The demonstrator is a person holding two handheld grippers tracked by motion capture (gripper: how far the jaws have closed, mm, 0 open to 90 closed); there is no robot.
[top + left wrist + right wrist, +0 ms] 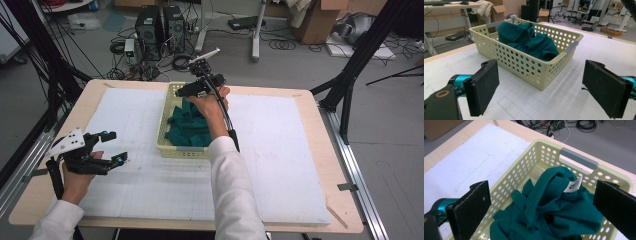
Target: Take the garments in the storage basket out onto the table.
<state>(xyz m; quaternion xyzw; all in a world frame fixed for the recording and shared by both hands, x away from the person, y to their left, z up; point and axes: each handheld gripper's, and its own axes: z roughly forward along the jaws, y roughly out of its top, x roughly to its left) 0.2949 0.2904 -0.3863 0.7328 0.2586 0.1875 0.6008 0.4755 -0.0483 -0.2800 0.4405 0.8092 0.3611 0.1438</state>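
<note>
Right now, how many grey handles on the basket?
2. One grey handle sits on the far end wall of the basket, behind the green cloth; the other grey handle is on the opposite end.

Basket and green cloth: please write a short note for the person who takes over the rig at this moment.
Right gripper: open, nothing between the jaws, above the far part of the basket.
Left gripper: open, empty, over the mat left of the basket.
Cloth: bunched inside the basket, white tag showing on top.
Done: the cloth lies in the basket and no jaw holds it.
Left: likely only to draw the right gripper back; one corner may sit on the rim, check it.
</note>
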